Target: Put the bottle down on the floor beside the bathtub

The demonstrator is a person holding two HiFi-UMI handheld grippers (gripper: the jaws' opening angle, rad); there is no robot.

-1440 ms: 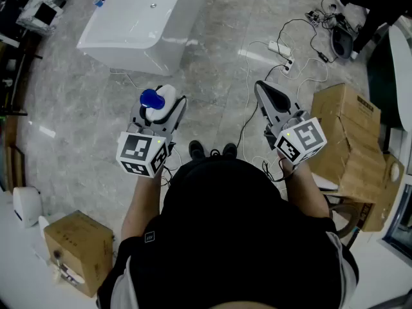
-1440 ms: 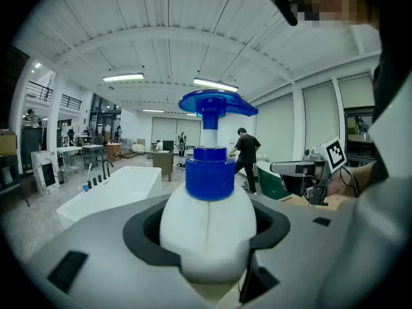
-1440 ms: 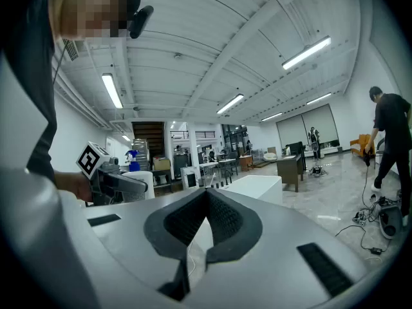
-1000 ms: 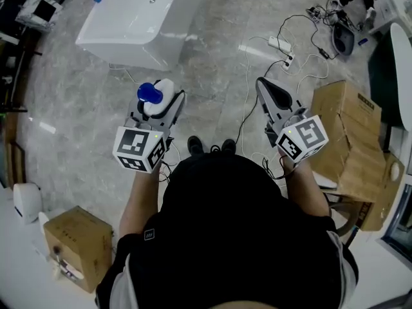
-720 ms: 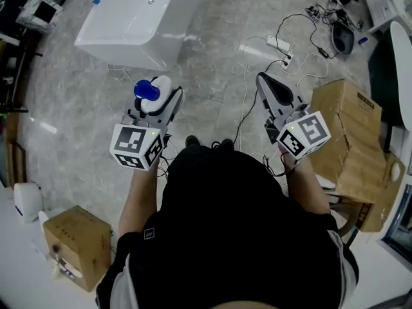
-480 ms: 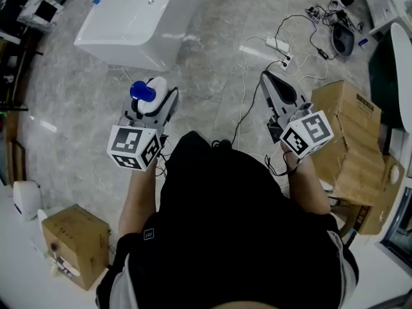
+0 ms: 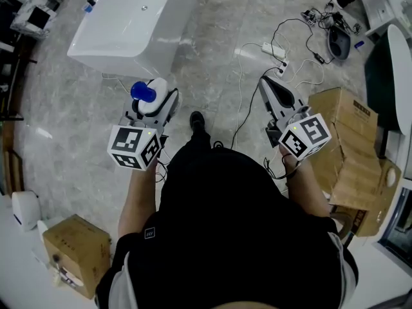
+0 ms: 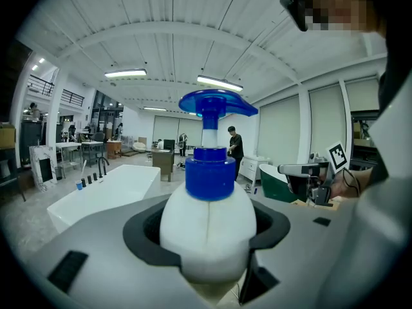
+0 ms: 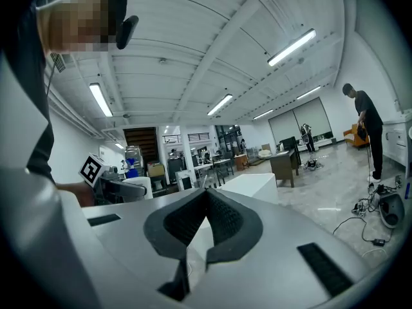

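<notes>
A white pump bottle [image 7: 154, 94] with a blue pump head [image 8: 217, 104] stands upright between the jaws of my left gripper [image 7: 151, 105], which is shut on its body [image 8: 207, 227]. I carry it at waist height over the grey marble floor. The white bathtub [image 7: 122, 21] lies ahead and to the left, also the bathtub [image 8: 103, 188] in the left gripper view. My right gripper [image 7: 273, 95] is held level at the right with its jaws shut [image 9: 207, 195] and nothing between them.
Cardboard boxes [image 7: 344, 140] stand close at the right, another box [image 7: 77, 250] at the lower left. Cables and a power strip [image 7: 273, 49] lie on the floor ahead. The person's shoe [image 7: 197, 120] steps forward. A person [image 9: 367, 127] stands far off.
The person has walked forward toward the bathtub, one foot now stepping out ahead. Both grippers keep their hold and pose; the left one with the bottle drifted slightly left.
</notes>
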